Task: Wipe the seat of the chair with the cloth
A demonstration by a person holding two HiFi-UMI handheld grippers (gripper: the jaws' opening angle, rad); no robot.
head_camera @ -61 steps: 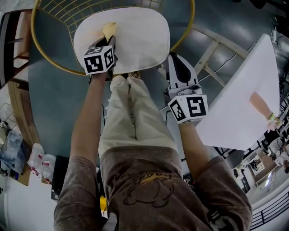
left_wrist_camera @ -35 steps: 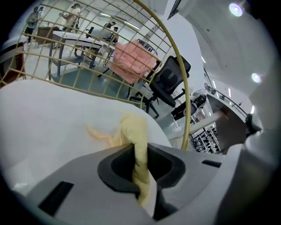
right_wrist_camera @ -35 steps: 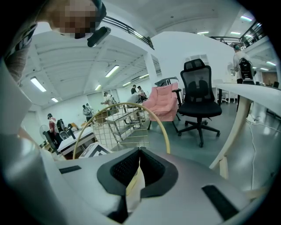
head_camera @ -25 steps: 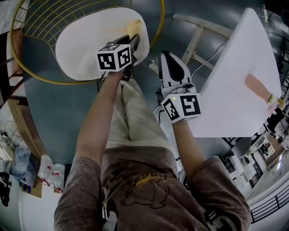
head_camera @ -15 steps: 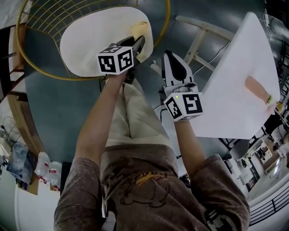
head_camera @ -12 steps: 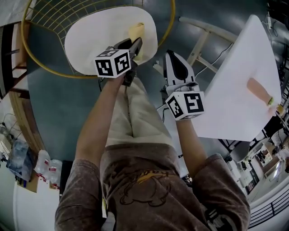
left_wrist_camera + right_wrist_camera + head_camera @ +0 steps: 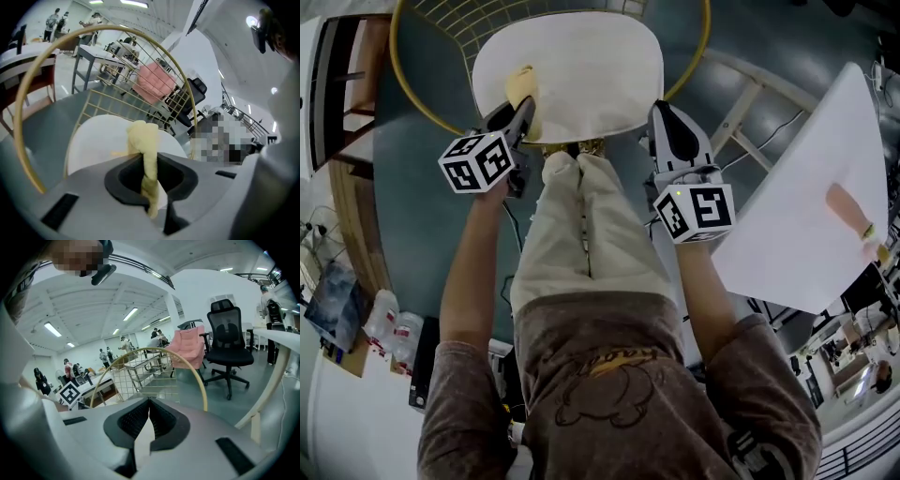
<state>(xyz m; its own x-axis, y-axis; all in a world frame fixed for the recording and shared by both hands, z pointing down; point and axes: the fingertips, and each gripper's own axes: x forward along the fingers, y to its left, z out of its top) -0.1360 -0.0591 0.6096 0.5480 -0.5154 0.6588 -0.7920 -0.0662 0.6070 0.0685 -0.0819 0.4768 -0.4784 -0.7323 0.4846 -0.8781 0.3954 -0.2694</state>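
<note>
Cloth (image 7: pixel 522 89), yellow, pinched in closed left claw (image 7: pixel 523 112), lying over seat (image 7: pixel 591 66) near its left edge, long axis running straight ahead of claw; most of seat lying rightward. Right claw (image 7: pixel 670 127) closed on nothing, beside seat's right edge.

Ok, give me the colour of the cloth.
The cloth is pale yellow; the left gripper view shows it best.

The cloth (image 7: pixel 522 89) lies over the seat's (image 7: pixel 591 75) left part, table (image 7: pixel 806 234) to its right.
</note>
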